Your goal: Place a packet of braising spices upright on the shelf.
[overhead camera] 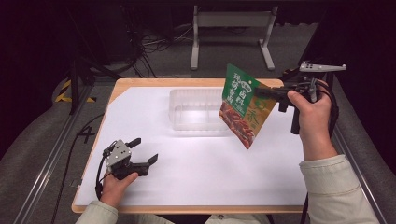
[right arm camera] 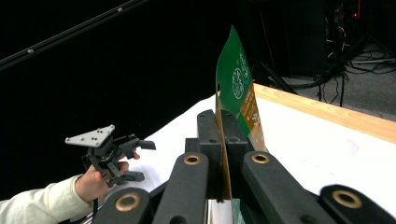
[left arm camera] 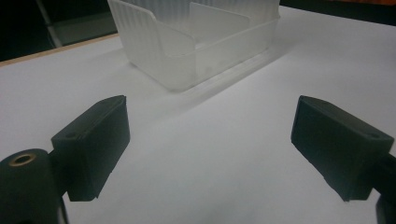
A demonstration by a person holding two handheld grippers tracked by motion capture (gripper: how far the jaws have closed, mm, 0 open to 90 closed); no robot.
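In the high view, the right tool (overhead camera: 264, 93) is holding one green snack pouch (overhead camera: 243, 105) in the air, tilted, above the near right corner of the one clear plastic bin (overhead camera: 196, 112) standing on the white surface (overhead camera: 196, 163). This looks like a carry toward the bin; the next move probably calls for lowering the pouch inside before letting go. The left tool (overhead camera: 144, 151) is resting low near the front left, jaws spread, gripping nothing.

In the left gripper view, both jaws are standing wide apart over bare surface, pointing at the bin (left arm camera: 196, 46).

In the right gripper view, the jaws are closing tight on the pouch's (right arm camera: 239, 93) edge; the other tool (right arm camera: 133, 158) is showing farther off.
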